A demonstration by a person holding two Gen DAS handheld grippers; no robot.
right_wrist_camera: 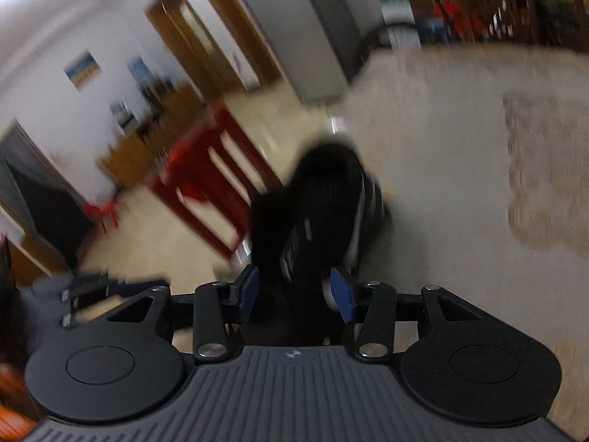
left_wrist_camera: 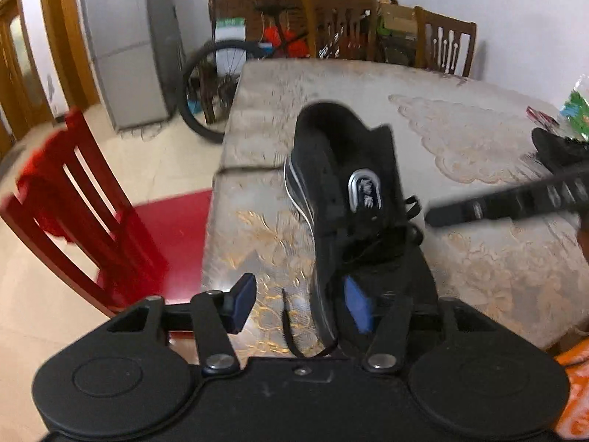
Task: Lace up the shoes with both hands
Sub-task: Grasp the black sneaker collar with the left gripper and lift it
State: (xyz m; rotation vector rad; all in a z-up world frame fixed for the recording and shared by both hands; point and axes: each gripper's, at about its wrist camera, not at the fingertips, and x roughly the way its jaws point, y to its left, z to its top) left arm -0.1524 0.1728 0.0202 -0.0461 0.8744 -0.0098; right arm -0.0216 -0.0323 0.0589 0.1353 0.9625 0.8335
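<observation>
A black shoe [left_wrist_camera: 342, 184] with a grey tongue label lies on the table near its left edge, its loose black lace [left_wrist_camera: 291, 328] trailing toward me. My left gripper [left_wrist_camera: 300, 304] is open, its jaws wide apart; the shoe's near end sits between them, against the right pad [left_wrist_camera: 357, 307]. In the blurred right wrist view the same black shoe [right_wrist_camera: 324, 206] lies just ahead of my right gripper [right_wrist_camera: 294, 291], which is open with its jaws on either side of the shoe's near end. The right gripper's finger [left_wrist_camera: 515, 199] shows at the right of the left wrist view.
The patterned tablecloth [left_wrist_camera: 460, 129] covers the table. A second black shoe [left_wrist_camera: 563, 147] and colourful packets [left_wrist_camera: 574, 107] lie at the far right. A red chair [left_wrist_camera: 77, 202] stands left of the table, wooden chairs [left_wrist_camera: 445, 40] and a bicycle [left_wrist_camera: 217, 84] behind.
</observation>
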